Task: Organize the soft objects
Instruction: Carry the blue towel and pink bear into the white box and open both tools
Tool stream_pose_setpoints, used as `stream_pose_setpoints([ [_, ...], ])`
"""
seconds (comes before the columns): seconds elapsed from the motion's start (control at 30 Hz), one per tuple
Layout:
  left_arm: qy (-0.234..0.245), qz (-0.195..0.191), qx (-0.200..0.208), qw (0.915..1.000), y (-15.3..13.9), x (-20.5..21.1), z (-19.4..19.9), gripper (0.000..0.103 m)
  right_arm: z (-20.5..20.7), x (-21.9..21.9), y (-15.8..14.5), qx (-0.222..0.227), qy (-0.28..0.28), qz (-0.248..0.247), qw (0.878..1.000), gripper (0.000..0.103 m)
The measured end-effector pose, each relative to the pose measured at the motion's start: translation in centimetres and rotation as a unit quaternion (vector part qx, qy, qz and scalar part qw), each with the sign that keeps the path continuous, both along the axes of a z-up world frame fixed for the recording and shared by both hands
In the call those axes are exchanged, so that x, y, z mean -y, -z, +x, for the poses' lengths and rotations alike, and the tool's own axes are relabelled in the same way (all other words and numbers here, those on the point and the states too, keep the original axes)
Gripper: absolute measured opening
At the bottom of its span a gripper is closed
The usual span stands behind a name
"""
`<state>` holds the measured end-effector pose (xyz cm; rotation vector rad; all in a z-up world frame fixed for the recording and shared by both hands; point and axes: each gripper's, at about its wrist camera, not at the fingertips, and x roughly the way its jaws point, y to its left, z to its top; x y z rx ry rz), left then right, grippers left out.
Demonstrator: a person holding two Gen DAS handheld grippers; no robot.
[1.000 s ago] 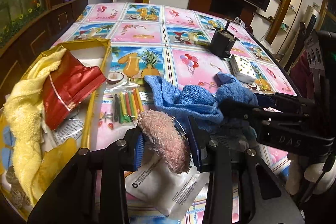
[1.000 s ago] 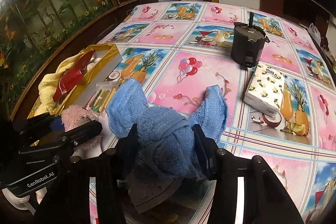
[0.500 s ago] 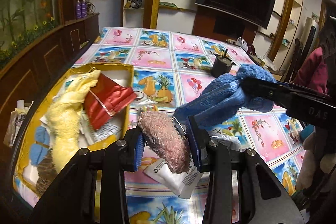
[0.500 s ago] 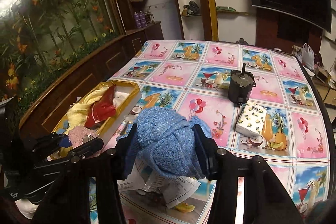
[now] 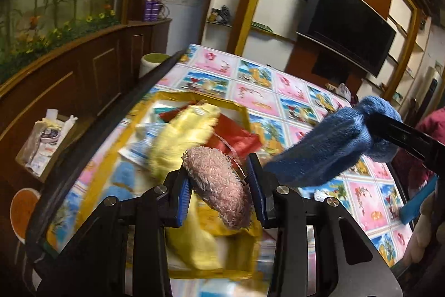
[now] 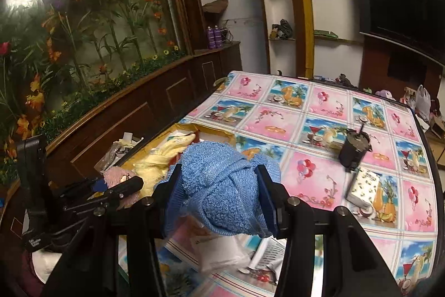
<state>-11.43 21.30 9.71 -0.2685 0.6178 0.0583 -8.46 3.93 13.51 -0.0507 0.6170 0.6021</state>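
My left gripper (image 5: 218, 192) is clamped on a fuzzy pink pouch (image 5: 219, 185), which fills the gap between the blue-padded fingers (image 5: 255, 185) at the lower middle of the left wrist frame. The pouch hangs in the air above a yellow-rimmed box (image 5: 236, 109) that sits blurred in the middle left of the frame. Inside the box lie a yellow cloth (image 5: 183, 135) and a red packet (image 5: 236, 138), the cloth draped partly over the packet.

My right gripper (image 6: 219, 185) is closed around a bunched blue towel (image 6: 219, 185), held up in the lower middle of the right wrist frame. In the left wrist frame the same towel (image 5: 328, 146) reaches in from the right edge, its loose end drooping toward the centre, just beside the pouch.

In the right half of the right wrist frame, a dark cylindrical motor (image 6: 354, 149) stands on the patterned tablecloth (image 6: 306, 107), with a small printed tissue pack (image 6: 364, 187) just below it. White paper packets (image 6: 222, 249) lie on the cloth beneath the towel.
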Motion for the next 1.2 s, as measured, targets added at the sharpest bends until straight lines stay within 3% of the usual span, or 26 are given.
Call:
stream_pose_setpoints([
  [0.27, -0.047, 0.020, 0.002, 0.9987, -0.7, -5.3, 0.1, 0.037, 0.3, -4.7, -0.5, 0.001, -0.038, -0.001, 0.999, 0.050],
  [0.53, -0.059, 0.026, -0.030, 0.9975, 1.5, -7.3, 1.7, 0.037, 1.0, -8.5, 0.5, -0.012, -0.062, -0.013, 0.998, 0.050],
  [0.67, -0.066, 0.027, -0.061, 0.9955, 3.1, -7.6, 3.0, 0.039, 1.8, -10.2, 2.3, -0.037, -0.071, -0.032, 0.996, 0.050],
  [0.83, -0.080, -0.005, -0.084, 0.9932, 4.3, -8.4, 3.1, 0.042, 2.7, -12.5, 5.5, -0.077, -0.083, -0.072, 0.991, 0.050],
  [1.0, -0.093, 0.008, -0.073, 0.9929, 3.9, -7.6, 2.1, 0.057, 4.0, -14.0, 8.1, -0.112, -0.083, -0.093, 0.986, 0.050],
  [1.2, -0.102, 0.007, -0.054, 0.9933, 3.3, -6.9, 1.0, 0.057, 5.3, -15.2, 9.3, -0.148, -0.083, -0.100, 0.980, 0.051],
])
